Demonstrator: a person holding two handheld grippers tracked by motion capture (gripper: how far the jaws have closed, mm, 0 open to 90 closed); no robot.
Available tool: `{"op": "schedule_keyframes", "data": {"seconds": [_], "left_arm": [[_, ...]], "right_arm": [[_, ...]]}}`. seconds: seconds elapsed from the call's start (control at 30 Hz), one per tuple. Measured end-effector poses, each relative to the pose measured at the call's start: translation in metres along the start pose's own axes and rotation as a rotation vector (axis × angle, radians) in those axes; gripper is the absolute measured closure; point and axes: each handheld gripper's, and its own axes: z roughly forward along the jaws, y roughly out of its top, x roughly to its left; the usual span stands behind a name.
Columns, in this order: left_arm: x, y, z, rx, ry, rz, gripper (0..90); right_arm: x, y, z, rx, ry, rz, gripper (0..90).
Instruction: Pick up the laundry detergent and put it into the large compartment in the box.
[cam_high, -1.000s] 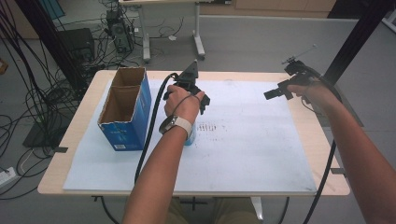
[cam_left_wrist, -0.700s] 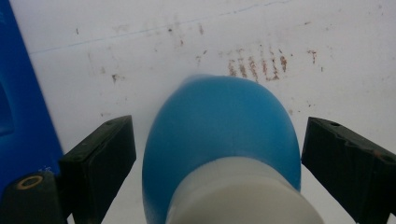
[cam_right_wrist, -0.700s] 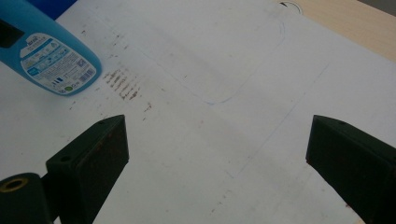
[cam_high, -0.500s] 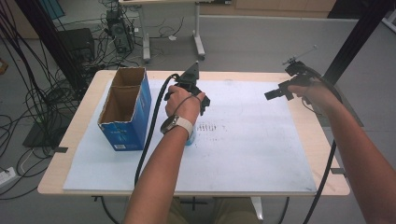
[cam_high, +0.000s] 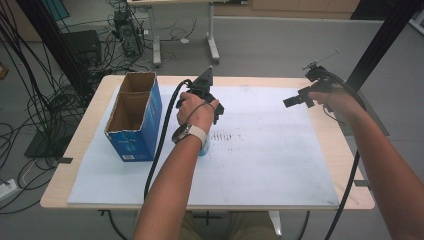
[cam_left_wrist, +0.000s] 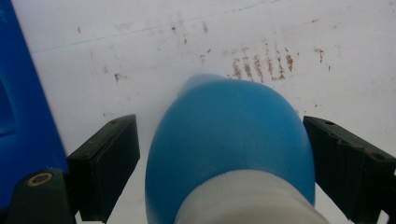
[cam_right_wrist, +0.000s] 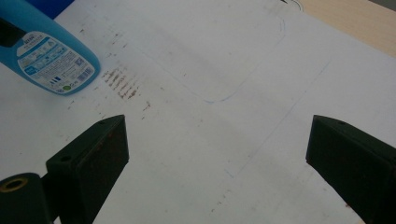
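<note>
A blue bottle (cam_left_wrist: 229, 140) with a white cap stands on the white mat, and its base shows just below my left wrist (cam_high: 204, 149). My left gripper (cam_left_wrist: 219, 163) points down over it with a jaw on each side. The jaws have just been closing around the bottle, and a sliver of mat still shows between the left pad (cam_left_wrist: 114, 163) and the bottle's side. In the high view the left gripper (cam_high: 212, 114) is under my hand. My right gripper (cam_high: 292, 102) hovers over the mat's far right, open and with nothing between its jaws (cam_right_wrist: 217, 163). It looks toward the bottle (cam_right_wrist: 46, 51).
An open blue cardboard box (cam_high: 132, 117) with two compartments stands just left of the bottle, and its wall is close to my left jaw (cam_left_wrist: 23, 116). Brown scuff marks (cam_high: 227, 135) lie on the white mat (cam_high: 270, 165). Cables trail off the table's front.
</note>
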Motion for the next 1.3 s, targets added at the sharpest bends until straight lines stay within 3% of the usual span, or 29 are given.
{"op": "schedule_keyframes", "data": {"seconds": [0.37, 0.4, 0.43, 0.47, 0.57, 1.3], "left_arm": [[-0.0007, 0.0001, 0.0000, -0.011, 0.011, 0.005, 20.0], [0.0001, -0.0002, -0.0004, -0.019, 0.007, 0.008, 23.3], [0.0010, 0.0002, 0.0001, -0.007, 0.002, 0.008, 37.5], [0.0011, 0.0007, -0.0002, -0.003, 0.009, 0.005, 33.9], [0.0001, 0.0012, 0.0003, -0.001, 0.010, 0.009, 38.1], [-0.0015, 0.0010, 0.0001, 0.007, 0.022, 0.014, 39.2]], "right_arm": [[-0.0009, -0.0006, 0.0000, -0.001, 0.001, 0.001, 5.7], [-0.0010, -0.0006, -0.0001, -0.001, 0.001, 0.001, 5.7], [-0.0013, -0.0006, -0.0004, -0.004, 0.003, 0.001, 5.7], [-0.0017, -0.0006, -0.0008, -0.007, 0.003, 0.004, 5.6], [-0.0026, -0.0009, -0.0012, -0.006, 0.002, 0.006, 5.7], [-0.0024, -0.0018, -0.0031, -0.007, 0.000, 0.006, 5.9]]}}
